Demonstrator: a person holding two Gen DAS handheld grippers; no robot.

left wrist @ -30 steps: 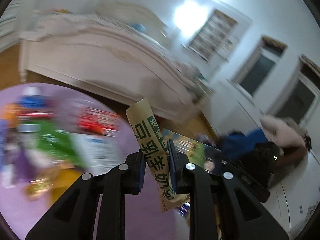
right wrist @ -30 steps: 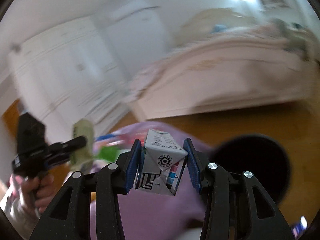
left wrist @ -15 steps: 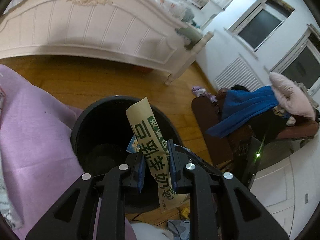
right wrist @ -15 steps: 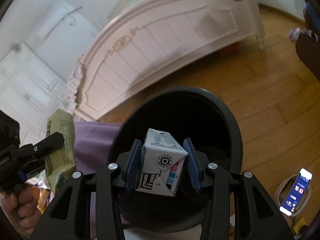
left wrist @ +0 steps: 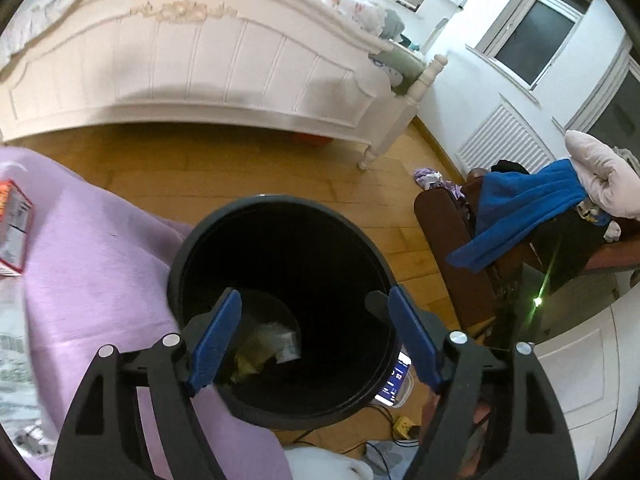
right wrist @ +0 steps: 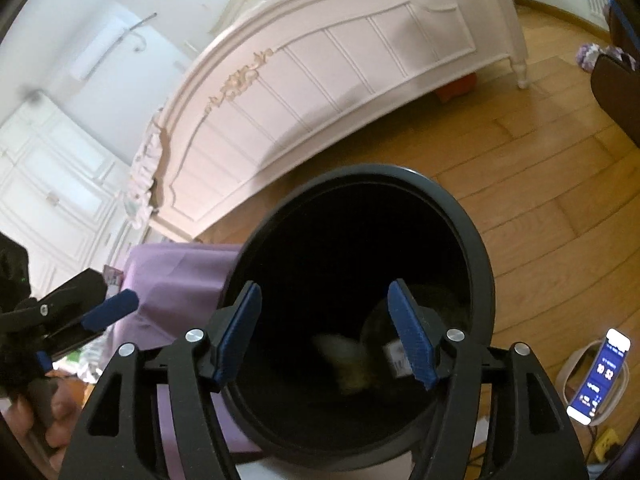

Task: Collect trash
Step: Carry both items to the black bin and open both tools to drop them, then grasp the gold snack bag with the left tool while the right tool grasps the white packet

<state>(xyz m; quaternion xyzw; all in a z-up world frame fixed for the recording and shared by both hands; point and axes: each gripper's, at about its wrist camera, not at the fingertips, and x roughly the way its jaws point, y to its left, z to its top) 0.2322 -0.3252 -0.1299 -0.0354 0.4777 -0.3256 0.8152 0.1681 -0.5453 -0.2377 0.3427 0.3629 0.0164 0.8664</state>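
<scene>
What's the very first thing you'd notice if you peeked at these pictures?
The big black bin on the wooden floor fills the middle, with pale trash lying at its bottom. Both tools hang over its mouth with nothing between their blue pads: the left tool and the right tool, whose jaws have just been opening. Behind stands a white bed.

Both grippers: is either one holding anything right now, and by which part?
Nothing. The left gripper and right gripper have just opened, empty, over the black bin.
</scene>
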